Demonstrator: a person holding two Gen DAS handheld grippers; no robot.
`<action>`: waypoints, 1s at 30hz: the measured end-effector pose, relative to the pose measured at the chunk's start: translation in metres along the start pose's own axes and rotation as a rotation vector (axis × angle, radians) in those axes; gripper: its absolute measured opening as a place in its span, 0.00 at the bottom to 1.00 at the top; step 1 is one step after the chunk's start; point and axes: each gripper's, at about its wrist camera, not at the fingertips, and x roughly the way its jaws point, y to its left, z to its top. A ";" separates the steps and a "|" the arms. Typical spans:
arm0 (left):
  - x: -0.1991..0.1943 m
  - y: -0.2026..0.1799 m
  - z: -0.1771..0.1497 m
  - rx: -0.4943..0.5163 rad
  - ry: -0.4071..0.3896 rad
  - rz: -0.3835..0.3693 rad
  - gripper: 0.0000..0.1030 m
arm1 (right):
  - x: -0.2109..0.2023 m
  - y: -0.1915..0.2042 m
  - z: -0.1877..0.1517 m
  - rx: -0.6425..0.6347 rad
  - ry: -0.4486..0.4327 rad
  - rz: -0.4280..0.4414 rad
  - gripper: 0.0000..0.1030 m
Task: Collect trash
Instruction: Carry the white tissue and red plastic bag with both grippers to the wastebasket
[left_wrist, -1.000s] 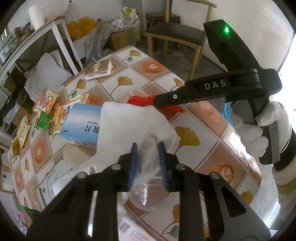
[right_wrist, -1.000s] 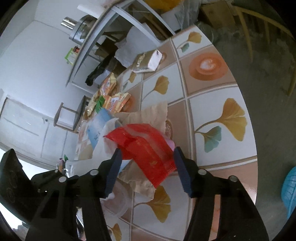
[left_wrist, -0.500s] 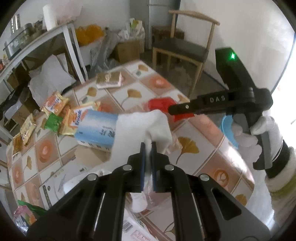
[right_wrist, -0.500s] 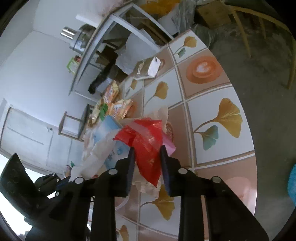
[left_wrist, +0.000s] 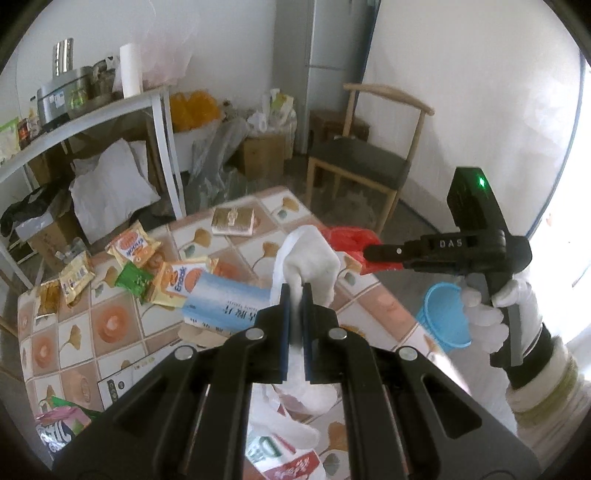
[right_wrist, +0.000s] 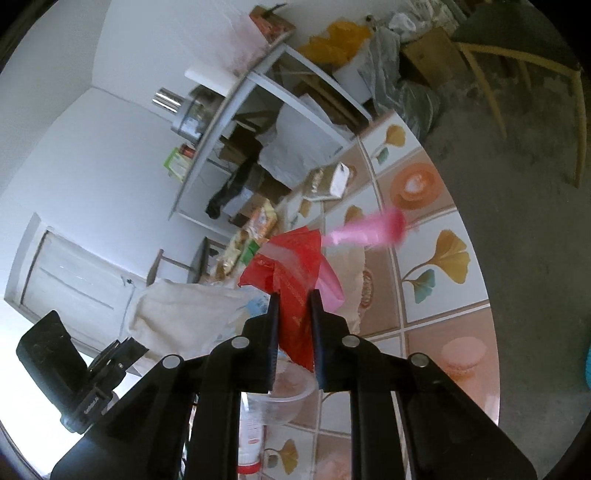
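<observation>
Pinching: left gripper (left_wrist: 294, 295) clamped a white cloth (left_wrist: 308, 258); right gripper (right_wrist: 293, 299), jaws just closing, gripped a red wrapper (right_wrist: 291, 258). Below the left gripper lay a blue box (left_wrist: 221, 310); beyond, snack packets (left_wrist: 133, 247) on the table (left_wrist: 110, 317).

- A crumpled white plastic bag (left_wrist: 308, 258), soft and bunched, is pinched at a fold and hangs lifted above the tiled table; its lower part trails down near the camera.
- A crinkled red plastic wrapper (right_wrist: 295, 273) with faint gold print is clamped and raised upright, just right of the white bag.
- A blurred pink plastic piece (right_wrist: 369, 230) shows just beyond the red wrapper; whether it is attached cannot be told.
- Several orange and green snack packets (left_wrist: 147, 262) lie flat at the table's far left.
</observation>
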 end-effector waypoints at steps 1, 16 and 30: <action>-0.005 -0.002 0.002 -0.001 -0.011 -0.007 0.04 | -0.007 0.003 -0.001 -0.004 -0.010 0.005 0.15; -0.041 -0.068 0.021 0.065 -0.097 -0.100 0.04 | -0.111 0.002 -0.033 -0.005 -0.139 0.001 0.15; 0.015 -0.175 0.034 0.141 0.022 -0.293 0.04 | -0.242 -0.074 -0.086 0.131 -0.311 -0.105 0.15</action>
